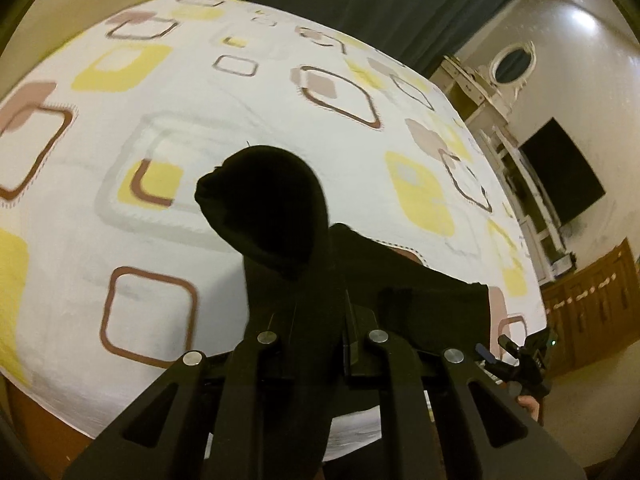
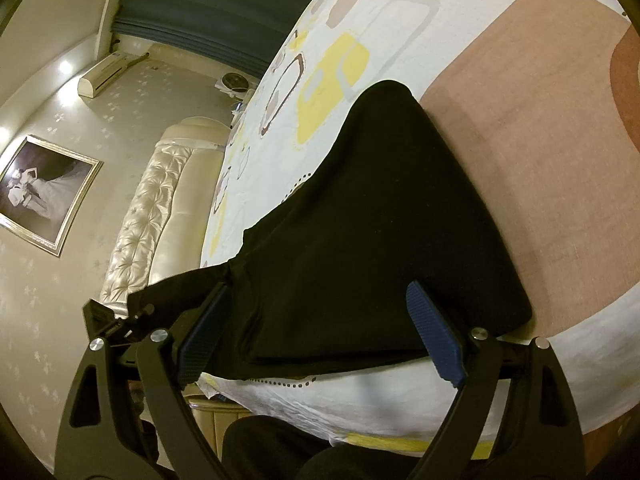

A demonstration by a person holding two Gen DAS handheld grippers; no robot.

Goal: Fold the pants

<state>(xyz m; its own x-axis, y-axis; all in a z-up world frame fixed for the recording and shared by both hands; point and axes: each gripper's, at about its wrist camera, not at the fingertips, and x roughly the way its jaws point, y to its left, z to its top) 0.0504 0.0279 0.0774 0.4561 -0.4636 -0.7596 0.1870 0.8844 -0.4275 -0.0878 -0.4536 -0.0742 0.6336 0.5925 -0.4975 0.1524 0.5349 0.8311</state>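
The black pants (image 2: 384, 232) are being spread on the patterned sheet (image 1: 248, 92) of a bed, close to its near edge, and are being handled from both ends. In the left wrist view, the left gripper (image 1: 316, 316) is being kept closed on a bunch of the dark cloth: the fabric is being pinched between the two fingers and is rising ahead of them in a rounded lump, while the rest of the pants (image 1: 416, 292) is being trailed away to the right of that gripper, down onto the sheet. Farther right in the same view, the right gripper (image 1: 516, 364) is being seen only in part at the bed's edge. In the right wrist view, the right gripper (image 2: 320, 328) is being held wide open, its blue pads (image 2: 434, 336) being set well apart on either side of the flat part of the pants, with the cloth lying between and ahead of them on a large pink patch of the sheet (image 2: 540, 128); whether the pads are touching the cloth cannot be told. To the left of this gripper a padded headboard (image 2: 144, 216) and a framed picture (image 2: 44, 194) on the wall are being shown.
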